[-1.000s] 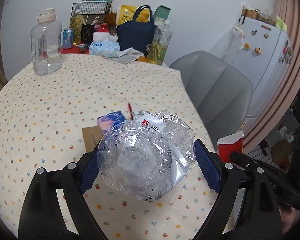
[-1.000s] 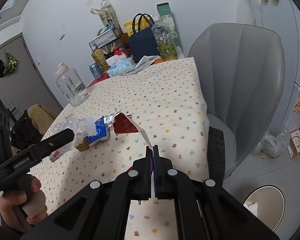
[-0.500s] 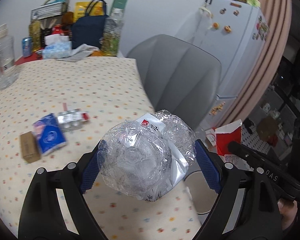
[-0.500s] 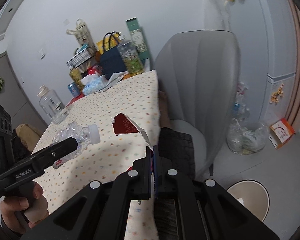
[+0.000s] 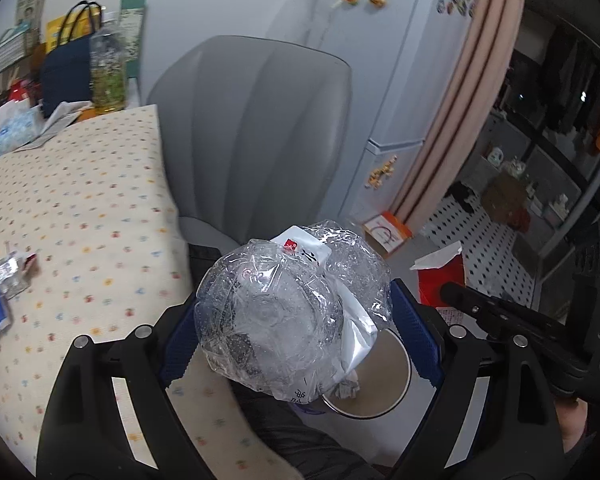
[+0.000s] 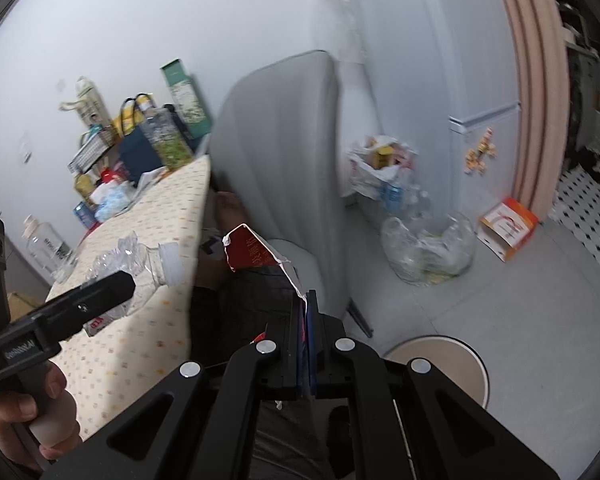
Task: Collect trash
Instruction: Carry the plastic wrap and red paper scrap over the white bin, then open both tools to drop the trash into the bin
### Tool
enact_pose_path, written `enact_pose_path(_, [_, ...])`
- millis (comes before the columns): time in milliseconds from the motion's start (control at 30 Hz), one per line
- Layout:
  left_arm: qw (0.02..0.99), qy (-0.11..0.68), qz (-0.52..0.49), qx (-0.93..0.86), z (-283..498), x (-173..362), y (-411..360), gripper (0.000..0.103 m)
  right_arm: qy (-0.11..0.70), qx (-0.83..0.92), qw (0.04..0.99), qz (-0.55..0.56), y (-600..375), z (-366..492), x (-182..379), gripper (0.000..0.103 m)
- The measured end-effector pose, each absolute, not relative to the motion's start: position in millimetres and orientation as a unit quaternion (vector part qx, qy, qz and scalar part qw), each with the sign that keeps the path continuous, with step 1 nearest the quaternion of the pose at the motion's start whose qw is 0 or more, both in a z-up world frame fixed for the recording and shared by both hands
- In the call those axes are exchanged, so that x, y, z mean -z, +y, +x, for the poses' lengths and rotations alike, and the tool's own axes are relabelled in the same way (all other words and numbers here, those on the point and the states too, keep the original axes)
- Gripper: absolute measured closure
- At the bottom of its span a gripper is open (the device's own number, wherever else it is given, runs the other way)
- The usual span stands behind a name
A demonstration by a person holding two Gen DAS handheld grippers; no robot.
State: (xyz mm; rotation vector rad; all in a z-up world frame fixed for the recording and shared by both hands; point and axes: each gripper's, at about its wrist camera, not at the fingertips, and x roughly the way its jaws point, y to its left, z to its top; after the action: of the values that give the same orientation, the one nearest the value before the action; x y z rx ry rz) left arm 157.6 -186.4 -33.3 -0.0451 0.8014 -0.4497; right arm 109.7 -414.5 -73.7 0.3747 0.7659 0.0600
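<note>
Left gripper [image 5: 296, 320] clamps crushed bottle [image 5: 284, 320], bin [image 5: 384, 396] below (part-hidden) — right gripper [image 6: 306, 308] pinches red wrapper [image 6: 252, 254]

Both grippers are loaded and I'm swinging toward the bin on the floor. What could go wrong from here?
1. The crushed plastic bottle fills the left gripper view and hides much of the trash bin, so a release could land on the rim or floor.
2. The right gripper pinches only a torn edge of the red wrapper; it may rip free.
3. The grey chair stands close to the path and could be clipped.
</note>
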Motion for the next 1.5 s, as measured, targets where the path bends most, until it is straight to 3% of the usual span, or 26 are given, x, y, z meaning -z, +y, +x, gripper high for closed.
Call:
enact_pose_path(867, [0.842,0.476,0.046,0.250,188,120,-292,0.017,0.468,0.068,0.845,0.250,-505,107,220,0.095])
enact_pose_path(900, [0.841,0.477,0.048,0.250,188,122,-294,0.017,0.473,0.069,0.841,0.255,-508,107,225,0.081])
enact_pose_path(933, [0.839,0.480,0.050,0.251,188,125,-297,0.017,0.472,0.068,0.840,0.258,-510,106,228,0.054])
enact_pose_path(967, [0.839,0.481,0.051,0.251,189,126,-299,0.017,0.467,0.071,0.844,0.254,-511,104,227,0.048])
enact_pose_path(1100, [0.837,0.482,0.054,0.252,189,129,-311,0.017,0.457,0.080,0.846,0.263,-523,97,227,0.055])
enact_pose_path(1500, [0.804,0.500,0.056,0.316,178,138,-357,0.015,0.404,0.141,0.858,0.286,-580,60,197,0.054])
